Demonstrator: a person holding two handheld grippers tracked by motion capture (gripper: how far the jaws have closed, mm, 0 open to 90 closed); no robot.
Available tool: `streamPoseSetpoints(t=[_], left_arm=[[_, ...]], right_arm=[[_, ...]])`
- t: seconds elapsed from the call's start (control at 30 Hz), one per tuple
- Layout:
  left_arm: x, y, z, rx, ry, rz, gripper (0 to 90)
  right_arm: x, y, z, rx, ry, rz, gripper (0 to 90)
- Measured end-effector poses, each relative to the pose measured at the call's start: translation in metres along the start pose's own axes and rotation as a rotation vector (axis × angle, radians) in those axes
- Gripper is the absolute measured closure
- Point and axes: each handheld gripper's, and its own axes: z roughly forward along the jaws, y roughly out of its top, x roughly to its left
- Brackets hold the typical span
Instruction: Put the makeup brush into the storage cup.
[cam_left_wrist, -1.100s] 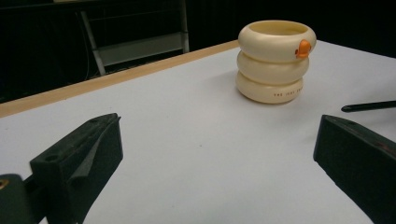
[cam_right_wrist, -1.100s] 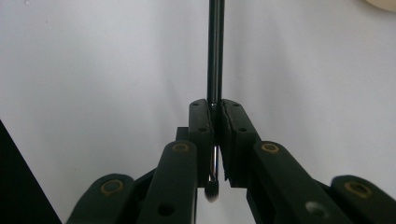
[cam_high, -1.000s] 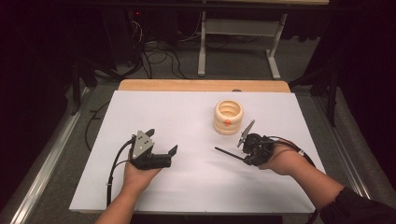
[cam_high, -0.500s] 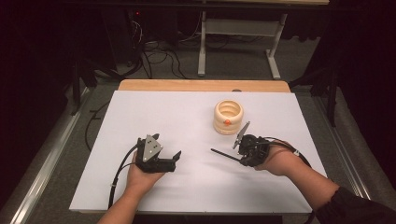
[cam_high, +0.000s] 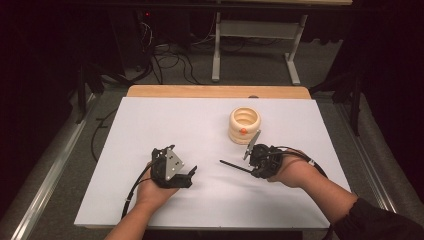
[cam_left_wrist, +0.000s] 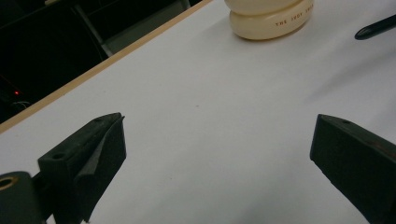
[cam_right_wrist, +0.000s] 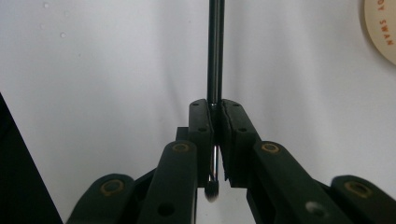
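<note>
**Rod clamped in right gripper, left gripper open**

Where the cream ring stack (cam_left_wrist: 270, 19) meets the top edge of the left gripper view, its upper part is cut off, and the print on its side is too small to read in full. Your right gripper view shows only a slice of that stack (cam_right_wrist: 380, 28) at the right edge. The far tip of the thin black rod (cam_right_wrist: 215, 51) leaves that view at the top.

In the high view, the rod (cam_high: 235, 166) lies nearly level over the white table sheet (cam_high: 165, 125), long axis running from your right gripper (cam_high: 260, 161) leftward toward the table's middle. It sits near the stack (cam_high: 245, 124), not touching it.

Your right gripper (cam_right_wrist: 216, 112) has its jaws pressed together on the rod, whose rounded end protrudes behind the pads. Your left gripper (cam_high: 191, 171) rests low over the sheet; its jaws stand wide apart with nothing between them.
</note>
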Motion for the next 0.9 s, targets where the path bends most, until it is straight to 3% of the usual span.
streamPoseSetpoints(t=[0.77,0.9], left_arm=[[-0.017,0.007,0.000,0.041,0.072,0.193,5.1],[-0.025,0.009,0.000,0.046,0.088,0.261,5.0]], right_arm=[[0.003,0.011,0.002,-0.002,0.002,-0.030,85.9],[0.004,0.012,0.001,0.004,0.003,-0.033,85.9]])
